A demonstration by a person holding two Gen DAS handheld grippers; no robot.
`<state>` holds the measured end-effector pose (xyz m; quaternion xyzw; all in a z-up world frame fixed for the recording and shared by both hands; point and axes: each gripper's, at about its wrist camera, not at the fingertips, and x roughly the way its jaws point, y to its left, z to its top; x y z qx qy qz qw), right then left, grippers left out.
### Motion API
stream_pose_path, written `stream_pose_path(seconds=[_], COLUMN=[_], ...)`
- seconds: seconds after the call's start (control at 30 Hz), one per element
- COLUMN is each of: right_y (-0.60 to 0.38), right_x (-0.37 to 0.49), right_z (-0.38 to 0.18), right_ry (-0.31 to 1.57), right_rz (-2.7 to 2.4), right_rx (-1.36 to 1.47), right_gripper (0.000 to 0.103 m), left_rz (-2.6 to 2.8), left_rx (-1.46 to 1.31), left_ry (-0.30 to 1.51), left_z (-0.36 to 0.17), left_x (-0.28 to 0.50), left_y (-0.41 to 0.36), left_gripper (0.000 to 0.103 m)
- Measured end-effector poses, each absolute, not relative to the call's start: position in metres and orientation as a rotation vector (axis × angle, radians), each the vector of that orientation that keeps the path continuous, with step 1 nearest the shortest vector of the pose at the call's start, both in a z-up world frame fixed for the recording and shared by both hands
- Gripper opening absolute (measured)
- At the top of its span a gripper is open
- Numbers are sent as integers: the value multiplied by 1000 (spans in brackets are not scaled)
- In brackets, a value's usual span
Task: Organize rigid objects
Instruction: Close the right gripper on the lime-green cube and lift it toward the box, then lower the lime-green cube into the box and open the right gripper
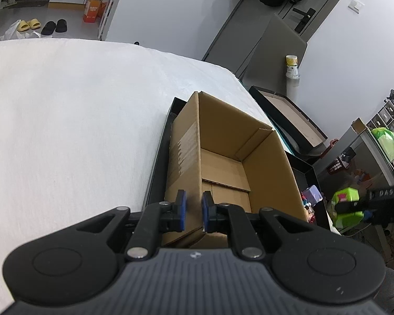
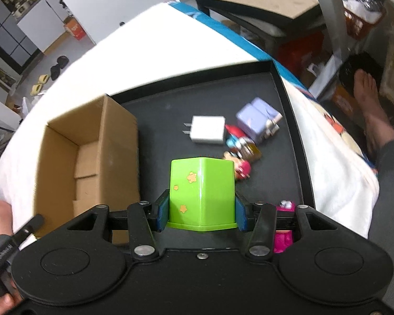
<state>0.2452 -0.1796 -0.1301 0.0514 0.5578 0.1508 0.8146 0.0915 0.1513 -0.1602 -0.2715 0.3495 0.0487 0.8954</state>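
The right gripper (image 2: 201, 214) is clamping a green cup (image 2: 202, 194) above the black tray (image 2: 289, 99); the left gripper (image 1: 194, 211) is pinching the cardboard box's (image 1: 223, 141) near wall.

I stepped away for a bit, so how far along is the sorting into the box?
Barely started: the cardboard box looks empty inside. In hand: the right gripper is shut on the green cup, and the left gripper pinches the box wall. Left on the black tray: charger, purple block, small figures.
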Motion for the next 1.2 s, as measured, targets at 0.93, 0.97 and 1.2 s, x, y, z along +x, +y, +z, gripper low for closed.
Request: stream_pose_path(seconds=[0.93,0.97,1.2], right_y=[-73,-70,-39], right_x=[264,264,268], right_z=[-110,-110,-118], right_ry=[1122,1119,1129], right_rz=[519,524,547], right_rx=[-41,-41,-69], right_gripper=[47,47,48], left_rz=[84,84,79], left_rx=[-587,-591,-619], left_ry=[730,730,727], left_z=[-161,-162,-165], left_x=[91,91,91], left_y=[158,159,162], left_gripper=[12,12,12])
